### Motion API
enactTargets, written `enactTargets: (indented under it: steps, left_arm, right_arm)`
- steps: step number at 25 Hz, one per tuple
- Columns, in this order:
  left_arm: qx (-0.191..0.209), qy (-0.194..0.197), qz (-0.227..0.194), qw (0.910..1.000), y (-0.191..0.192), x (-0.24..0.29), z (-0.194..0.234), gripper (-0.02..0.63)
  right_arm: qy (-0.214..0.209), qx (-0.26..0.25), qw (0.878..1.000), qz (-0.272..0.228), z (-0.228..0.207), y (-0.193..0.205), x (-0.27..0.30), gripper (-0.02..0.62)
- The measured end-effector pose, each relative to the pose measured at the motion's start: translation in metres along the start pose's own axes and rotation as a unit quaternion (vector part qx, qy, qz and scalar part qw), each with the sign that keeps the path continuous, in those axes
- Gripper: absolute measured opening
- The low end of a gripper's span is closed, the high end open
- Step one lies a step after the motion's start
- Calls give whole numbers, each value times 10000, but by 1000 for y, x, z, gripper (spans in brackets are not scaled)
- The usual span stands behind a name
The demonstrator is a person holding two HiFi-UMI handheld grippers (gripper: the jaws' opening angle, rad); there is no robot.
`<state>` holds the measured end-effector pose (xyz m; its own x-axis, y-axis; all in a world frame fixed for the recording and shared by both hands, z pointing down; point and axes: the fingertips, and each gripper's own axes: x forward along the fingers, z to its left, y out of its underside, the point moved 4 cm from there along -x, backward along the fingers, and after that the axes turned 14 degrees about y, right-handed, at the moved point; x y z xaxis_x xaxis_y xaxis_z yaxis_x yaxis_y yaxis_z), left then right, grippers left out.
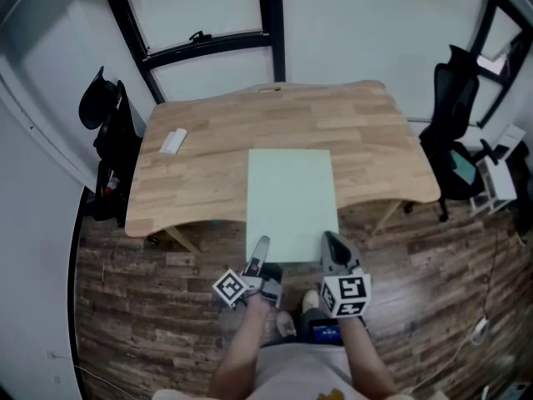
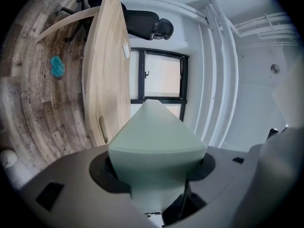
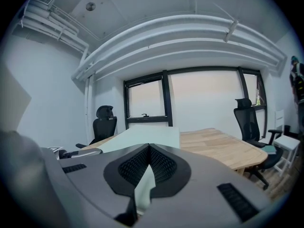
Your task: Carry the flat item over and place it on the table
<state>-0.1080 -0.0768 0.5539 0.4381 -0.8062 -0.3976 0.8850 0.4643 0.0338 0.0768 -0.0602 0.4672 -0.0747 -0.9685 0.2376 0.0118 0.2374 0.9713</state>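
Note:
A pale green flat sheet (image 1: 291, 198) lies level over the front middle of the wooden table (image 1: 366, 132), and its near end juts out past the table's front edge. My left gripper (image 1: 261, 253) is shut on the sheet's near left corner and my right gripper (image 1: 332, 249) on its near right corner. In the left gripper view the sheet (image 2: 156, 141) fills the space between the jaws of that gripper (image 2: 156, 186). In the right gripper view the sheet (image 3: 142, 137) runs edge-on between the pressed pads of that gripper (image 3: 147, 175).
A small white block (image 1: 173, 142) lies on the table's left part. A black office chair (image 1: 107, 111) stands at the left, another black chair (image 1: 454, 136) and a white stand (image 1: 498, 177) at the right. Windows run behind the table. The floor is wood planks.

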Motion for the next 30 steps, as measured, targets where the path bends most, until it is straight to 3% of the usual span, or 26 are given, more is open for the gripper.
enactTargets:
  steps: [5,10,30]
  left_arm:
    - [-46,60,-92,9999,-3,1,4,284]
    - [-29,41,-177,9998,-9,6,6,284]
    - [-136,-96,-267,9995,-28,14,33,284]
  right_arm:
    - [148,55,9998,-74,-7,3,7,-2]
    - [18,-22,10000,-85,-5,-1,20,-2]
    - [43,-107,9994,327,-11,21,55,-2]
